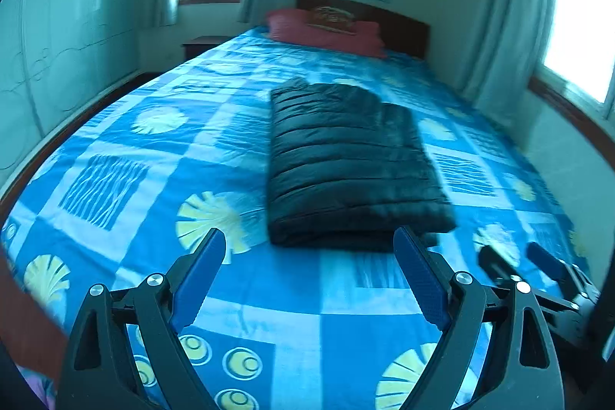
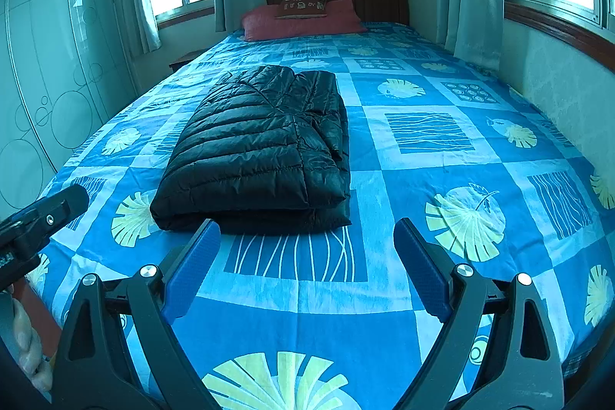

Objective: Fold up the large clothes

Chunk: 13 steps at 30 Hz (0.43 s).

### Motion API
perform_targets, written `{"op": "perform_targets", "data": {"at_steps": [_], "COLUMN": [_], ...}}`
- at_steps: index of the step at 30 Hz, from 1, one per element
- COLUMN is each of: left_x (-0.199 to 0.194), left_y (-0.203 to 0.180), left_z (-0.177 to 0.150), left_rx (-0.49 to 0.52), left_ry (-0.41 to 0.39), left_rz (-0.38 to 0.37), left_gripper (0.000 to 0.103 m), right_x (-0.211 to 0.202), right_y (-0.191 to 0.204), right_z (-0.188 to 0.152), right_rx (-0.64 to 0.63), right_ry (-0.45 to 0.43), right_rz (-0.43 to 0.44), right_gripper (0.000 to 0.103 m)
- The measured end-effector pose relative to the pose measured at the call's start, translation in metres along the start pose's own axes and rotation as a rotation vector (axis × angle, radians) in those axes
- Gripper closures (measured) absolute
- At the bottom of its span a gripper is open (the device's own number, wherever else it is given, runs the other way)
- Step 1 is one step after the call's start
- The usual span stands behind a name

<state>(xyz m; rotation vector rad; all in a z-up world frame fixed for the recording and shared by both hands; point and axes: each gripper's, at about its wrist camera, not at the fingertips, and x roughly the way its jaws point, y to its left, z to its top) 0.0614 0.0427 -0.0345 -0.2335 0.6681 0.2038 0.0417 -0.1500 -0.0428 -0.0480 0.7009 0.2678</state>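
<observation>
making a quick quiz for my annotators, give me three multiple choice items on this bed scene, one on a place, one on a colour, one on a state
1. Where does the black puffer jacket lie?
A. on the blue patterned bedspread, mid-bed
B. on the red pillow
C. on the floor

2. What colour is the pillow at the headboard?
A. white
B. red
C. green

3. What state are the left gripper and right gripper in?
A. both shut on the jacket
B. one open, one shut
C. both open, holding nothing

Answers:
1. A, the folded jacket rests on the bedspread, well short of the pillow.
2. B, it shows red against the dark wooden headboard.
3. C, each wrist view shows its blue pads spread wide with only bedspread between them.
</observation>
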Motion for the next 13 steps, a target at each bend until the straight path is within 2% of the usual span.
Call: {"op": "perform_targets", "data": {"at_steps": [8,13], "left_x": [0.016,0.051], "left_y": [0.008,0.022], "left_z": [0.001,0.002], "left_rx": [0.015,0.011], "left_ry": [0.005,0.087], "left_rz": [0.043,0.052], "left_gripper": [0.015,0.015], "right_x": [0.012,0.030], "right_y": [-0.006,-0.024], "right_z": [0.000,0.001], "right_rx": [0.012,0.048], "right_ry": [0.019,0.049], "right_rz": [-0.005,-0.020], "right_gripper": [0.012,0.012]}}
